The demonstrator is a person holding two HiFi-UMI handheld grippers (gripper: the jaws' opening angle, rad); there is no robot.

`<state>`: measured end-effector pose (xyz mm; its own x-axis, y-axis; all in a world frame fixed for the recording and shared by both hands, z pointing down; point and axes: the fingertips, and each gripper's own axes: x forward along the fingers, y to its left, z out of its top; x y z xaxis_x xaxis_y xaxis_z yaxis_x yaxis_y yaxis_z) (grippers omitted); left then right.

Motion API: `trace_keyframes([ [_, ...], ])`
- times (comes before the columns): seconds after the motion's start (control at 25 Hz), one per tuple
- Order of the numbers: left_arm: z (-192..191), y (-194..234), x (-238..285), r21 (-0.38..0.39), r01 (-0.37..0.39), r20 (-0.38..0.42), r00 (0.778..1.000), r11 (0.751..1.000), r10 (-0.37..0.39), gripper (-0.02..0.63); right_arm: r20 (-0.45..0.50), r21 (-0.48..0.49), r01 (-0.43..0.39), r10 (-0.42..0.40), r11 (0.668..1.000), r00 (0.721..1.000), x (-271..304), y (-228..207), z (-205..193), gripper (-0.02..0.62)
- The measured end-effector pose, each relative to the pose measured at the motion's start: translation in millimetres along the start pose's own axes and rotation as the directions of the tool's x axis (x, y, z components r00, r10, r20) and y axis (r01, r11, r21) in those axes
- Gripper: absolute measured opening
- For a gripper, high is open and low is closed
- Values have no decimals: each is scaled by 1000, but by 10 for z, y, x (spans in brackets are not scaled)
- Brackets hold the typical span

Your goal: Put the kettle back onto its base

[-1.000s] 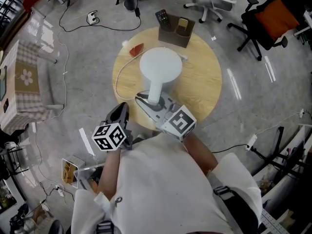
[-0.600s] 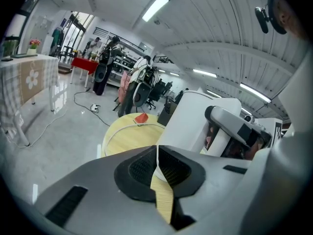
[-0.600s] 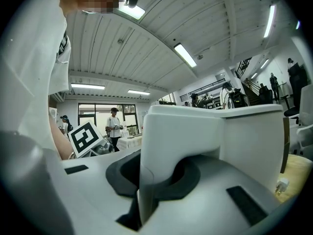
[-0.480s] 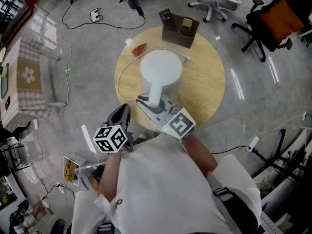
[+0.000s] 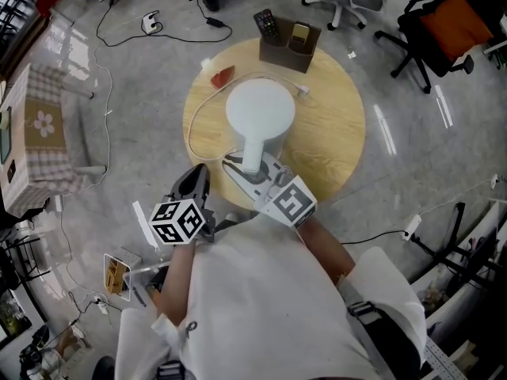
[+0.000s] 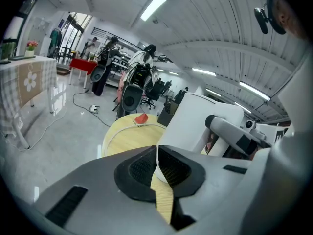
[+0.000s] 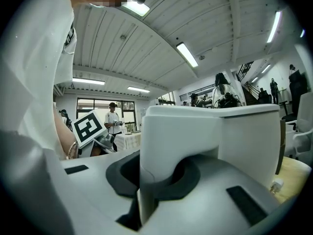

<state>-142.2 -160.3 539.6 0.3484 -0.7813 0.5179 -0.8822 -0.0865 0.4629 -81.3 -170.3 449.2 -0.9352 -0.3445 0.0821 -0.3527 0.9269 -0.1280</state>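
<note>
A white kettle (image 5: 260, 111) stands on the round wooden table (image 5: 333, 133), its handle (image 5: 252, 150) pointing toward me. My right gripper (image 5: 247, 163) is shut on that handle; in the right gripper view the handle (image 7: 161, 146) fills the space between the jaws and the kettle's body (image 7: 244, 141) looms behind. The base is hidden under the kettle; only a white cable (image 5: 194, 121) curves round the table's left side. My left gripper (image 5: 194, 182) hangs at the table's near-left edge, shut and empty, pointing at the kettle (image 6: 205, 121).
A brown organiser box (image 5: 289, 50) and a remote (image 5: 265, 26) sit at the table's far edge, a small red object (image 5: 223, 76) to their left. Office chairs (image 5: 444, 22) stand at the back right. A checked-cloth table (image 5: 40, 133) is on the left. Cables cross the floor.
</note>
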Motion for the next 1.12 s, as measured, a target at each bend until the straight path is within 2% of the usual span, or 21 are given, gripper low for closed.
trace_keyframes([
  [0.2,26,-12,32,14,5,-10,1000,1000,-5,35,28,-12,24,-23,1000,999,-21,-52,41,49],
  [0.76,-40,-66,152,30,42,-53,998,999,-41,35,23,-45,70,-69,997,997,-22,144,-50,44],
  [0.88,-54,-45,129,34,41,-51,998,999,-39,35,41,-22,93,-92,995,995,-46,147,-52,44],
  [1.12,-74,-14,71,25,30,-42,999,999,-29,35,29,-45,96,-95,994,995,-69,204,-105,46],
])
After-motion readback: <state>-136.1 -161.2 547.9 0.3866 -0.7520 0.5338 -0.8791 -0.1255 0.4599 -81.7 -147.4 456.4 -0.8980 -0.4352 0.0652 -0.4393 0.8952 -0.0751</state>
